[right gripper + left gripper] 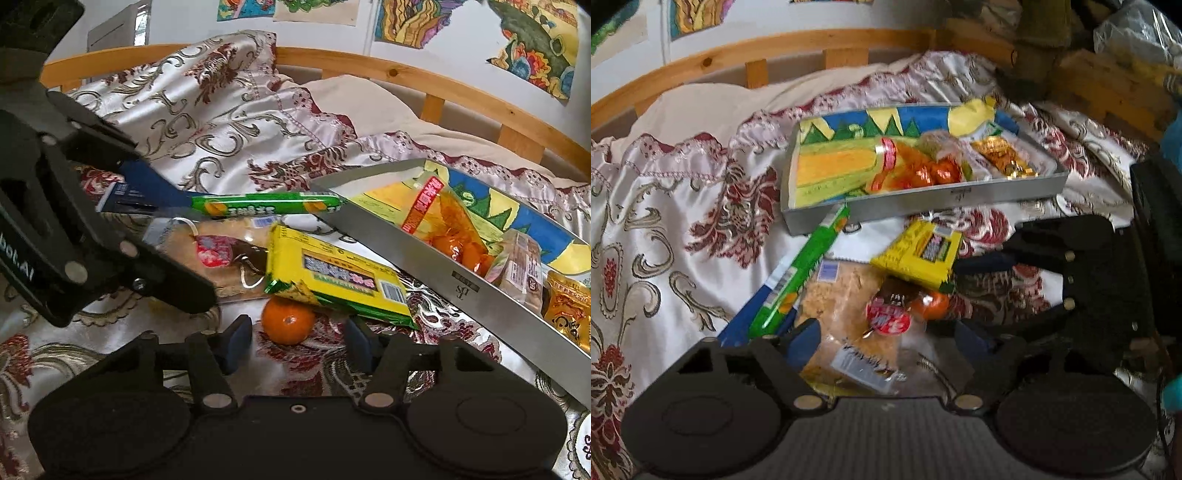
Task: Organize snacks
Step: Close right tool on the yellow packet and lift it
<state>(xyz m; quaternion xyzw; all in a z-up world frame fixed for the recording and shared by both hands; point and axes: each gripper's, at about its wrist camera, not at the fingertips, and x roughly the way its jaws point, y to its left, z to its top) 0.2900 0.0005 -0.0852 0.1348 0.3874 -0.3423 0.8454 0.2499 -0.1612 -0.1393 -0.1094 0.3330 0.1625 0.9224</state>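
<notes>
the right gripper is hovering part open around the small orange, its pads not yet pressing, beside the tray; the left gripper is standing wider over the cracker pack, holding nothing. best centring, then squeezing gently.

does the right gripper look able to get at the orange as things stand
Probably yes: the right gripper already has the orange between its open fingers. The yellow snack pack overhangs the fruit's top, so lifting may nudge it.
</notes>
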